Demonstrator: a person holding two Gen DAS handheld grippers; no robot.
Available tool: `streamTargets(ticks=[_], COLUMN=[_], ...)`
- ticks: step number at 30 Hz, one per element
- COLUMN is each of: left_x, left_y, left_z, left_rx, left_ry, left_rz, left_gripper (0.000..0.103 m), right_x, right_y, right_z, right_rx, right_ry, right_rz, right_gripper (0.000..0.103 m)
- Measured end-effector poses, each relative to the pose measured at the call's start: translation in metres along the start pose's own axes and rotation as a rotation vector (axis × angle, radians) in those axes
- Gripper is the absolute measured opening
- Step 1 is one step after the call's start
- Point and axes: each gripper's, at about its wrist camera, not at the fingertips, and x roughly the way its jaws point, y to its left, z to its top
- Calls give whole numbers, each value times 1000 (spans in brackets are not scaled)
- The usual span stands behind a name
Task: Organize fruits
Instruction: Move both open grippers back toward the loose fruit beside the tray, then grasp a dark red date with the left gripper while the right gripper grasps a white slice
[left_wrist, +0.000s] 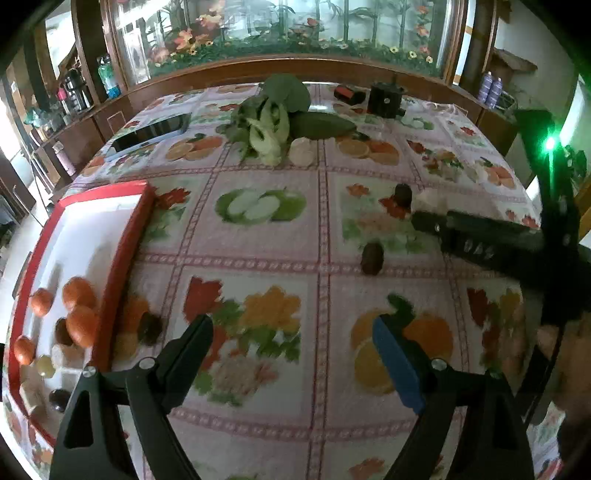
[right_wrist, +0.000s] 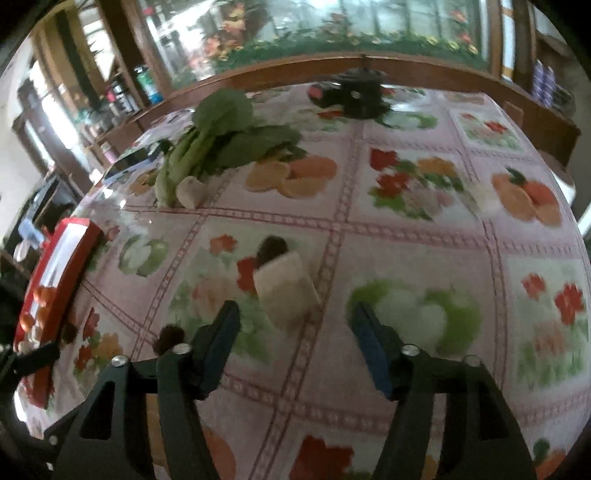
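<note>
Tablecloth (left_wrist: 280, 254); tray (left_wrist: 122, 258) (oranges (left_wrist: 79, 291) inside)

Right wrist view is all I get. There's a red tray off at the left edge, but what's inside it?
Observer: The left wrist view looks down into the red tray. Several oranges lie on its white floor, with a few small dark fruits and pale pieces.
Operator: Is the other tool holding anything?
Observer: No. The left gripper hangs over the tablecloth with its jaws open and nothing between them.
Operator: What does my own tool look like from outside?
Observer: The right gripper is a long black arm, and a green light glows on the black frame behind it.
</note>
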Motion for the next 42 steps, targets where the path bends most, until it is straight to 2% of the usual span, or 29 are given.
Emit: streamTargets(ticks=[1,3,5,8,13,14,18,24,31,42], left_x=[3,6,11,20,45,48,47,41,22,-8], left_y=[-3,-11,-21,-33,-45,-45,-44,-36,-24,-10], left_z=[4,10,16,25,32,31,30,24,-1,-49], left_rx=[2,20,49,80,108,99,92,53,19,27], left_ry=[-2,-14,-25,-21,47,52,14,20,35,52], left_rz=[-3,-6,-5,-18,-42,-51,-65,-128,-162,-199], left_gripper=[90,90,89,79,50,50,20,19,19,19], right_x=[0,-2,-10,-18,-25,-27,-31,-38,-57,-84], right_y=[3,0,-10,-23,-37,-38,-42,-42,-25,10], right_z=[0,1,-4,-13,-25,-26,-29,-35,-50,-98], right_rx=[-38,-41,9,68,113,114,121,120,77,74], right_ry=[-2,-14,-32,-35,-20,-23,-36,-59,-88,-49], right_rz=[-29,-32,0,50,90,88,76,48,42,30], right_gripper=[30,30,30,30,30,30,30,30,30,30])
